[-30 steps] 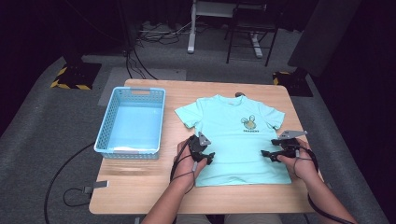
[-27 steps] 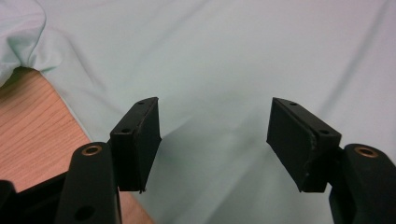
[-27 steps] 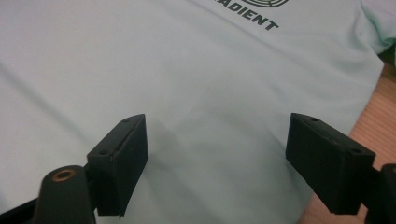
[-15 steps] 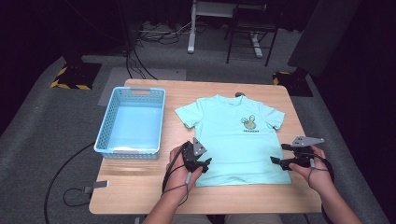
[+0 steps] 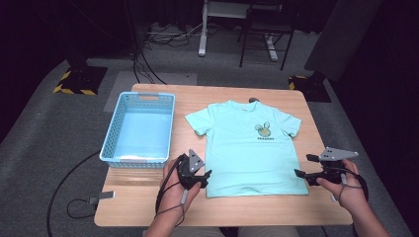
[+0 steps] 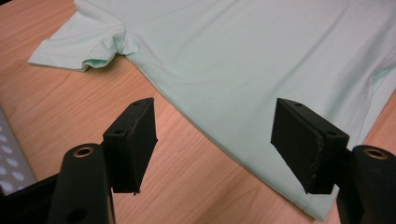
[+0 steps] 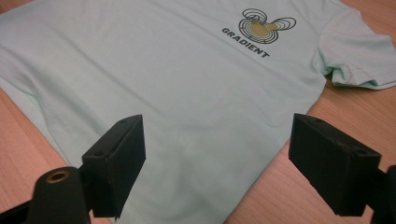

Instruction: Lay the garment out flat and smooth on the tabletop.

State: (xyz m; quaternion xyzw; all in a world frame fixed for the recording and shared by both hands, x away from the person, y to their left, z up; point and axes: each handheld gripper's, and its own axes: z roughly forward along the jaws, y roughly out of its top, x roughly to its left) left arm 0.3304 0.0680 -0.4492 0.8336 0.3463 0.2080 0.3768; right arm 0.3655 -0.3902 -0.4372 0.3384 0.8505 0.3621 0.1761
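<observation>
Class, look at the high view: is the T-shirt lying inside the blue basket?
No. The T-shirt lies spread flat on the wooden table, beside the blue basket, which stands apart from it to the left.

Soft matt mint-green cloth T-shirt [image 5: 249, 143]; smooth light wood-grain counter [image 5: 148, 207]; perforated light-blue plastic basket [image 5: 139, 129], frame left.

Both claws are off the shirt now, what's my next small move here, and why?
Probably lower the left claw onto the T-shirt's near left hem corner and the right claw onto the near right one, then close. The shirt lies flat and face up on the table, both claws stand open with nothing between the jaws, and each hovers just outside a bottom corner, beside the basket.
</observation>
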